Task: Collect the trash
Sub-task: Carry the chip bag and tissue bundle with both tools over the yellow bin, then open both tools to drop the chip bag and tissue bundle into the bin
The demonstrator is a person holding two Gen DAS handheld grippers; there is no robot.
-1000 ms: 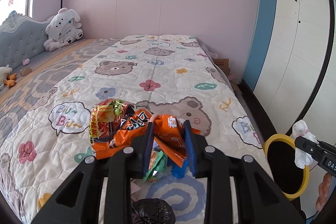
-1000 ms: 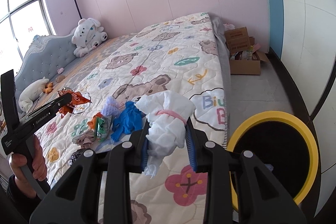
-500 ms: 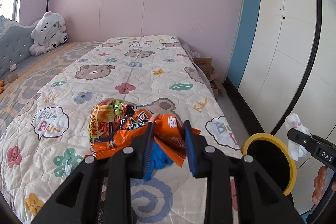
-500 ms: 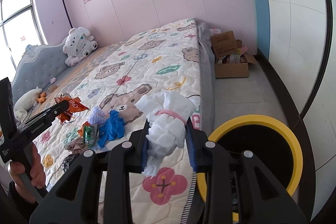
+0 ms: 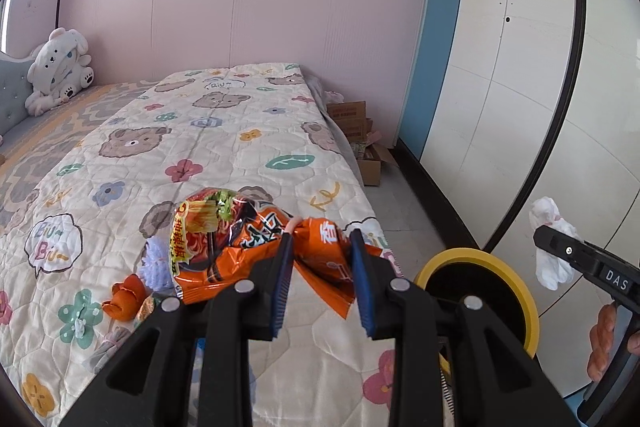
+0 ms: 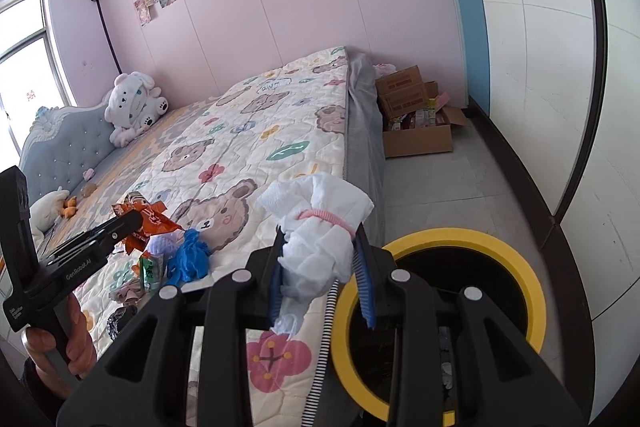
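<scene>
My left gripper is shut on an orange noodle wrapper and holds it above the bed's near corner; it also shows in the right wrist view. My right gripper is shut on a white tissue wad tied with a pink band, held at the left rim of the yellow-rimmed black trash bin. The bin also shows in the left wrist view, with the tissue to its right. More trash lies on the quilt: a blue glove, a lilac ball, an orange scrap.
The bed with a bear-print quilt fills the left. A white plush bear sits at the headboard. Open cardboard boxes stand on the floor beside the bed. A white wardrobe wall runs along the right.
Both grippers have swung right toward the bin while keeping their loads. The bin now lies closer under the right gripper, and the pile of trash on the quilt has slid left.
</scene>
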